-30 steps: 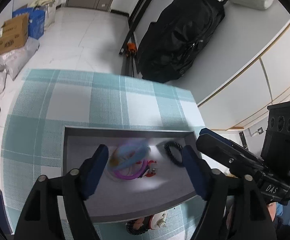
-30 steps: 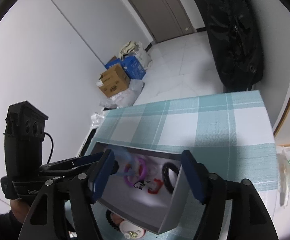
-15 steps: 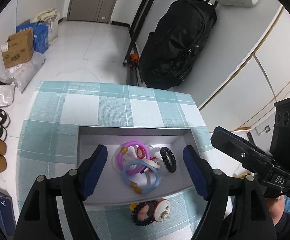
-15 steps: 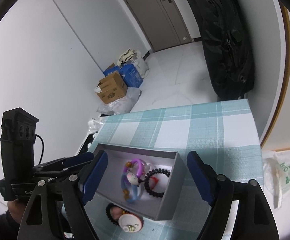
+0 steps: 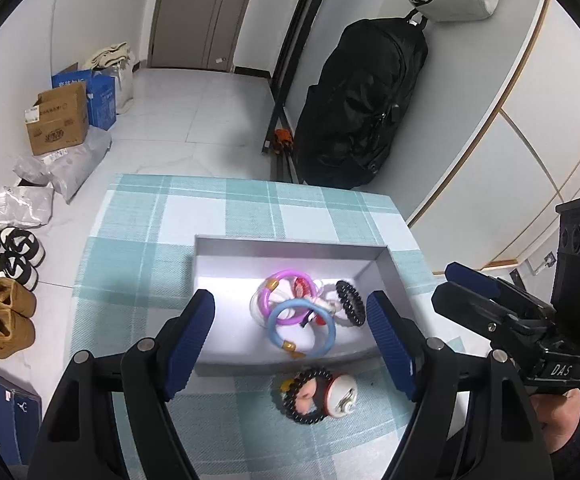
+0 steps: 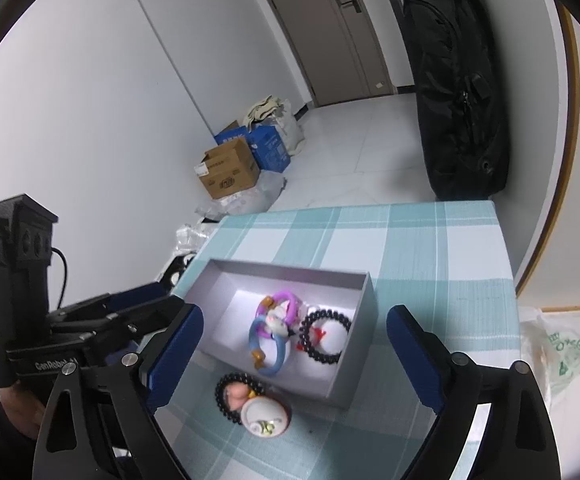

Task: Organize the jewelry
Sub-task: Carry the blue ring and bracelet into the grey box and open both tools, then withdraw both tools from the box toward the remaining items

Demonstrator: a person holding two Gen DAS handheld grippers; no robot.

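Note:
An open grey box (image 5: pixel 290 246) (image 6: pixel 290 270) stands on a teal plaid tablecloth (image 5: pixel 150 240). In it lie a purple bangle (image 5: pixel 268 292) (image 6: pixel 290 296), a blue bangle (image 5: pixel 329 340) (image 6: pixel 278 360) and a black beaded bracelet (image 5: pixel 349 300) (image 6: pixel 323 362). Just in front of the box, another black beaded bracelet (image 5: pixel 286 396) (image 6: pixel 220 394) lies with a white round charm (image 5: pixel 339 394) (image 6: pixel 264 416). My left gripper (image 5: pixel 290 308) hovers open over the box's near edge, holding nothing. My right gripper (image 6: pixel 293 320) hangs above the same spot, its jaws opening with nothing between them.
A large black bag (image 5: pixel 353 100) leans on the wall past the table's far edge. Cardboard boxes (image 5: pixel 56 120) and shoes (image 5: pixel 6 320) sit on the floor to the left. A plastic bag (image 6: pixel 561 352) lies beyond the table's right edge.
Both grippers have drawn back and up from the box, bringing the bracelet in front of it fully into view. The blue bangle, blurred before, now lies still. The right jaws stand wider.

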